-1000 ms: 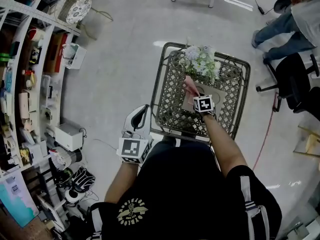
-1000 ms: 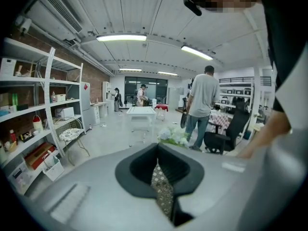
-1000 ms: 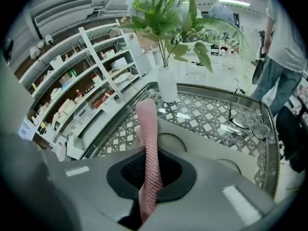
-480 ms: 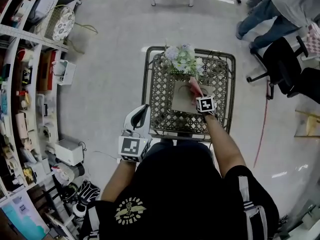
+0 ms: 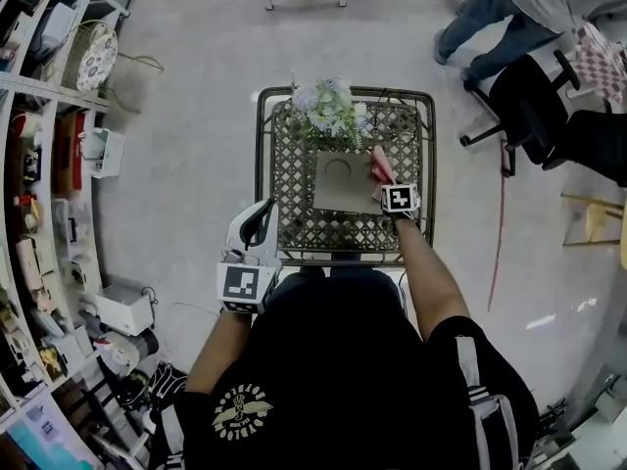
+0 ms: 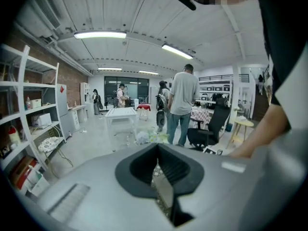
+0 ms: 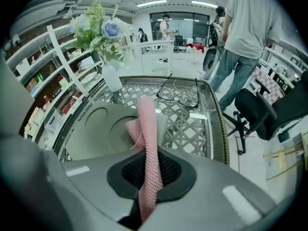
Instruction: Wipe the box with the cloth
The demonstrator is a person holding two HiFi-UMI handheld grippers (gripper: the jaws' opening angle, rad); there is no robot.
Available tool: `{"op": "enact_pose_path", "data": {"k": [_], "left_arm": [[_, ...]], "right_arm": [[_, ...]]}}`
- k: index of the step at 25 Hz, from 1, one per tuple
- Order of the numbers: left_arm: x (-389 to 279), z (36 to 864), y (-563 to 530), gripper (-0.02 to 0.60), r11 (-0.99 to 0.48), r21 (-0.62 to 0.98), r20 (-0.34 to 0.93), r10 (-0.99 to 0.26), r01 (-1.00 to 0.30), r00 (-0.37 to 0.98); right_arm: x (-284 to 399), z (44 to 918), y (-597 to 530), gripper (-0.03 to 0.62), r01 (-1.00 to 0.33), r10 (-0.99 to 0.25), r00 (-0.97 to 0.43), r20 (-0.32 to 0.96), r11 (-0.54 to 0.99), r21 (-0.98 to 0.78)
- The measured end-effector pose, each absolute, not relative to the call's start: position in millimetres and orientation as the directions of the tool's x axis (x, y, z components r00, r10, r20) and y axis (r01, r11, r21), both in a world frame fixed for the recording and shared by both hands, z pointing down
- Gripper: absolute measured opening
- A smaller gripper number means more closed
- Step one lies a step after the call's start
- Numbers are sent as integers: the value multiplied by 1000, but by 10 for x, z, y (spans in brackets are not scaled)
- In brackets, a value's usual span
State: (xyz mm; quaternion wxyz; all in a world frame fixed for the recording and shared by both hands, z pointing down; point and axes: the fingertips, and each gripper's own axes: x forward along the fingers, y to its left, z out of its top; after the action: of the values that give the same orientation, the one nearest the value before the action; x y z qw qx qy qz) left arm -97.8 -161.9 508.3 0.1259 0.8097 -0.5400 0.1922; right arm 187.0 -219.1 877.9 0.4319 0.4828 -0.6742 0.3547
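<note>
While pinching the pink cloth (image 7: 147,129) in the right tongs (image 5: 383,175), hovering at the right edge of the grey box (image 5: 338,182); holding the left tongs (image 5: 260,218) closed, empty, farther off, lower left.

Table: a lattice-topped table (image 5: 294,179) stood on the grey floor.
Flowers: a bouquet (image 5: 328,111) stood at its far edge.
Glasses: spectacles (image 7: 177,98) lay on the lattice.
Shelves: cluttered shelving (image 5: 39,164) lined one side.
Chair: a black office chair (image 5: 524,101) stood beside a bystander (image 5: 509,8).

one box (image 5: 343,184), one cloth (image 5: 379,164), one bouquet (image 5: 328,112)
</note>
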Motion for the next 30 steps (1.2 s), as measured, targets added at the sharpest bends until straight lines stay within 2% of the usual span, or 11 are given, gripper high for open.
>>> {"op": "enact_pose_path", "data": {"k": [3, 6, 11, 16, 19, 23, 30], "left_arm": [[-1004, 5060, -1613, 0, -388, -24, 436, -833, -921, 340], [-1035, 5075, -1588, 0, -405, -44, 436, -830, -913, 347], [-1165, 5092, -1547, 0, -366, 28, 391, -852, -930, 347], [-1231, 5199, -1428, 0, -383, 20, 419, -835, -923, 356], [-1370, 5231, -1291, 0, -379, 9, 453, -824, -925, 341], [-1599, 5213, -1175, 0, -351, 1, 460, -831, -936, 312], [-1633, 5202, -1099, 0, -369, 13, 461, -823, -929, 333]], "right_arm": [[1876, 8738, -2154, 17, -961, -355, -158, 921, 269, -61], [1693, 8544, -2105, 17, -943, -382, -207, 901, 324, -79], [901, 8167, -1941, 17, -901, -394, -393, 831, 346, -262], [8, 8171, -1697, 17, -827, -300, -522, 798, 405, -389], [-283, 8371, -1627, 17, -817, -246, -506, 827, 443, -369], [-304, 8678, -1538, 17, -844, -199, -443, 874, 420, -333], [-95, 8795, -1529, 17, -878, -228, -390, 892, 385, -285]]}}
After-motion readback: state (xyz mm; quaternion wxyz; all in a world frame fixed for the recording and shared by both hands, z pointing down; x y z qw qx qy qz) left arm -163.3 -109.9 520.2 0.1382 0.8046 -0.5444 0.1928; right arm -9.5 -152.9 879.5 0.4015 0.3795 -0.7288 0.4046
